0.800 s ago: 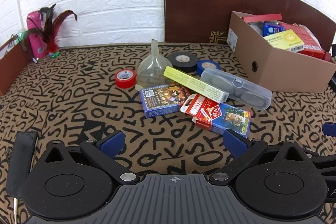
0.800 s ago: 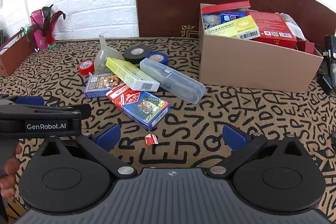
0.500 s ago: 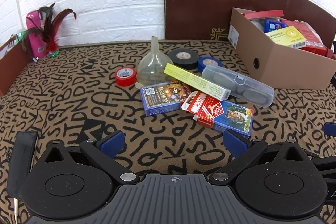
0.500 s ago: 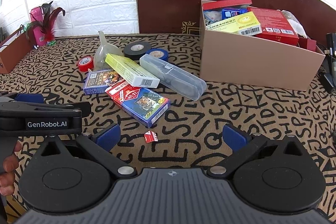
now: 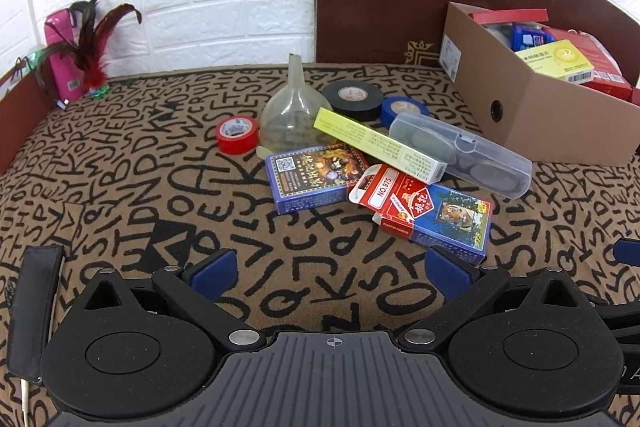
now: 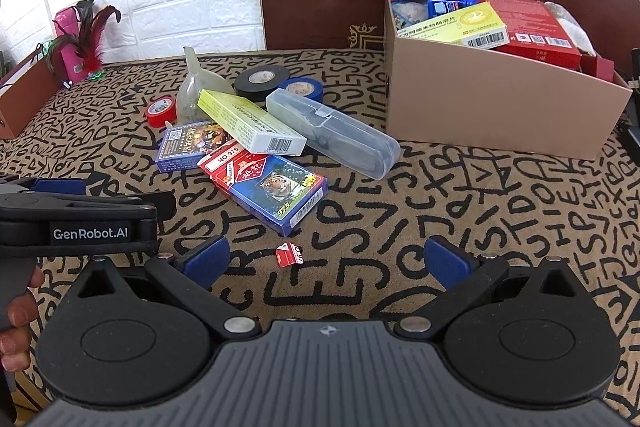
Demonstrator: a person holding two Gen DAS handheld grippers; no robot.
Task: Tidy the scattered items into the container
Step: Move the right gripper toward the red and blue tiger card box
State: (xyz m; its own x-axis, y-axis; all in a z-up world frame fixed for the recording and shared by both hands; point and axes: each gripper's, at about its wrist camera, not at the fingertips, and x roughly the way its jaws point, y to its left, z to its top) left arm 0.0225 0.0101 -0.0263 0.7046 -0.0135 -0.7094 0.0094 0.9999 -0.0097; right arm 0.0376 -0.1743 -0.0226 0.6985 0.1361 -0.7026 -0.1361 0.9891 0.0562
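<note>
Cardboard box sits already part-filled; both the left gripper and right gripper hang wide-jawed and empty, probably lining up on the tiger card pack nearest them.

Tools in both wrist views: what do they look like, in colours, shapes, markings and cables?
Both are matt black. The left tool and right tool each have two round discs, angled link arms with silver pivot pins, blue pads at the tips and a ribbed grey centre plate with a crosshair mark. The left tool's side reads "GenRobot.AI" in white. A thin pale cable trails by it.
</note>
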